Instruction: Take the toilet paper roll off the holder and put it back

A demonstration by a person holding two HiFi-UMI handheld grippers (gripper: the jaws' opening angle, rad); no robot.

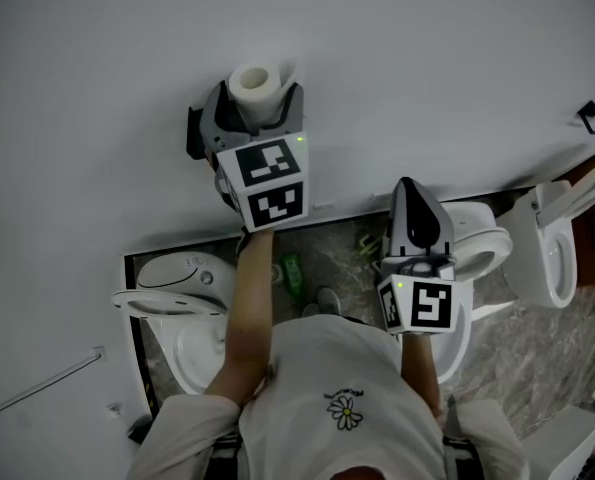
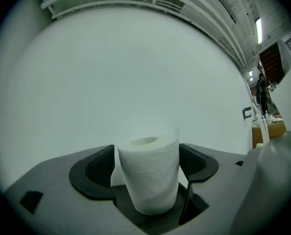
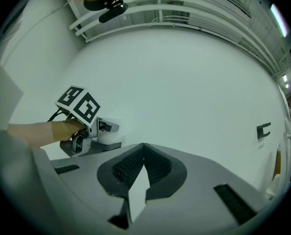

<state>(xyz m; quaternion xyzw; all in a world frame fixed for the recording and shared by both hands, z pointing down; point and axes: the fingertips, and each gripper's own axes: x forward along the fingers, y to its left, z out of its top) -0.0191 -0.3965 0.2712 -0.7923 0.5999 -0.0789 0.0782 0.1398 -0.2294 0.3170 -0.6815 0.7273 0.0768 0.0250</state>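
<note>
The toilet paper roll (image 2: 149,173) stands upright between the wide-open jaws of the left gripper (image 1: 257,118), held up close to the white wall (image 1: 97,88). The pads flank the roll's sides without visibly squeezing it, and the holder itself cannot be made out. The right gripper (image 3: 144,153) hangs lower with its jaws closed on nothing. The roll looks light and soft, and a hard pinch would likely crush it. It is probably best taken across its middle, with gentle pressure against the cardboard core.
</note>
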